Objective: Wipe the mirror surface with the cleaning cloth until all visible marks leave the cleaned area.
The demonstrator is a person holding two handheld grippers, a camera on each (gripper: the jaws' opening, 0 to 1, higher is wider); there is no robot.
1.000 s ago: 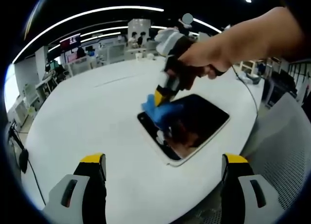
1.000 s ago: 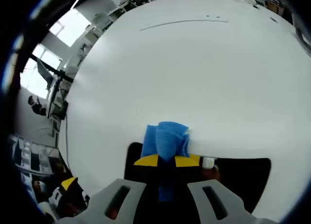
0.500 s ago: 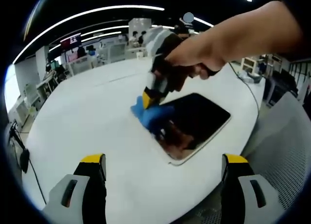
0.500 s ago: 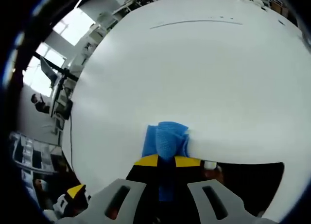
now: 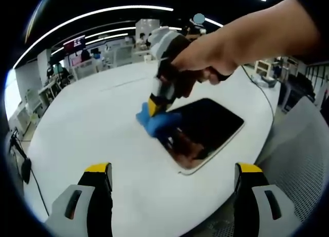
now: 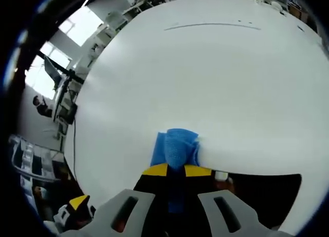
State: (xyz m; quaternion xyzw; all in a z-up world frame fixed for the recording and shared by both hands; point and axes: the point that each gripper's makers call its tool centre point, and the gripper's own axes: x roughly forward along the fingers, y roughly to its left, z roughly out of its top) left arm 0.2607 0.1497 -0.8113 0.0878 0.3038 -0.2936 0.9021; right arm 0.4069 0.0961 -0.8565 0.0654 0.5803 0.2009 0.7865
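Left gripper view takes in one round white table (image 5: 92, 129) with one dark, white-framed mirror (image 5: 211, 126) lying flat on it towards the right. At the bottom, the left gripper (image 5: 172, 196) has its two yellow-tipped jaws spread wide apart with nothing between them, hovering short of the mirror. Further in, one blue cleaning cloth (image 5: 153, 121) is pressed down at the mirror's left corner, partly on the glass and partly on the table beside it. The right gripper (image 5: 158, 101) comes down onto it from above, held by a person's hand (image 5: 216, 57) whose arm runs off to the upper right. The glass reflects the hand and gripper as a dim reddish shape. Desks, screens and a few distant people stand beyond the table's far edge under long ceiling light strips.

Right gripper view, from left to right: a window and office furniture at the far left, then the broad white table (image 6: 205, 77), and at the lower right the dark mirror (image 6: 267, 196) with its near edge crossing the picture. At bottom centre the right gripper (image 6: 176, 169) has its two jaws closed together, pinching the single blue cleaning cloth (image 6: 176, 147), which bulges out past the yellow tips onto the table just beyond the mirror's edge. One yellow tip of the left gripper (image 6: 77, 202) peeks in at the lower left.
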